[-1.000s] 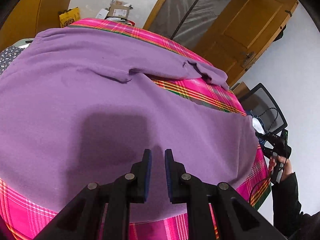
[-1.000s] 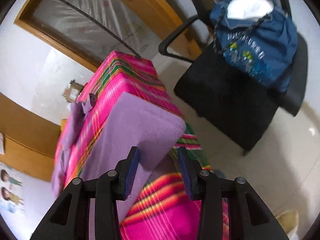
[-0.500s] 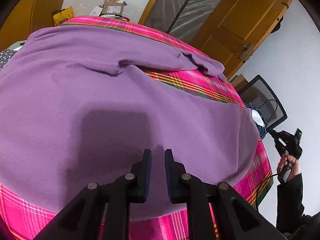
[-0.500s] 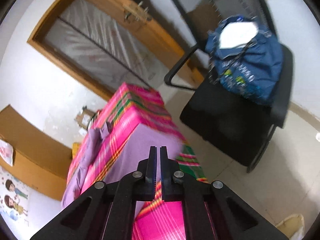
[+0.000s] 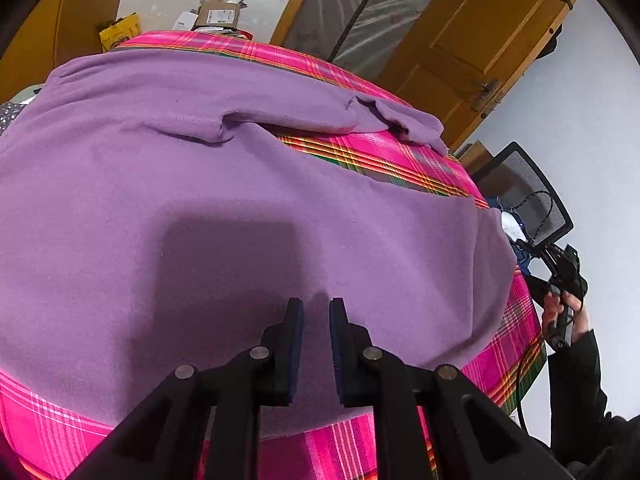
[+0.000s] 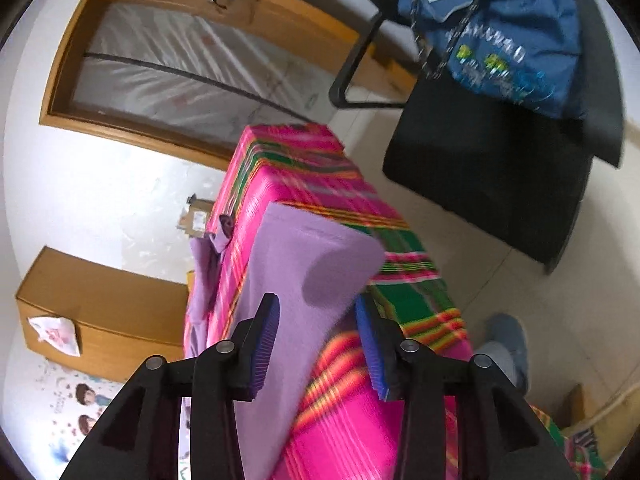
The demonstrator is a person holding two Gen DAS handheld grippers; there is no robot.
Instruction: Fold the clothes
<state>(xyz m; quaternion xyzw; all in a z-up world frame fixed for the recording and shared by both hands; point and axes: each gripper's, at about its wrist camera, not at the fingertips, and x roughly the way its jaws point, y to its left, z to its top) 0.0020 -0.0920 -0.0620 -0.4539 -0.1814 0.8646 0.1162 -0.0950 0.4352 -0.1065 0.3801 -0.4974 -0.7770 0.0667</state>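
Note:
A purple long-sleeved top (image 5: 240,208) lies spread flat on a table covered with a pink plaid cloth (image 5: 400,160). One sleeve (image 5: 304,116) stretches across the far side. My left gripper (image 5: 316,312) hovers above the near hem, its jaws a narrow gap apart and empty. My right gripper (image 6: 316,312) is open over the right corner of the top (image 6: 312,264), which drapes over the table end. The right gripper (image 5: 560,280) also shows in the left wrist view, beyond the table's right end.
A black office chair (image 6: 500,168) with a blue bag (image 6: 500,40) stands right of the table. A wooden door (image 5: 472,40) and plastic-covered frame (image 6: 192,64) are behind. Cardboard boxes (image 5: 216,12) lie on the floor at the far end. A wooden cabinet (image 6: 100,312) is at left.
My right gripper closed half a second ago and has opened wide again, dropping toward the top's right corner. My left gripper has barely moved over the hem.

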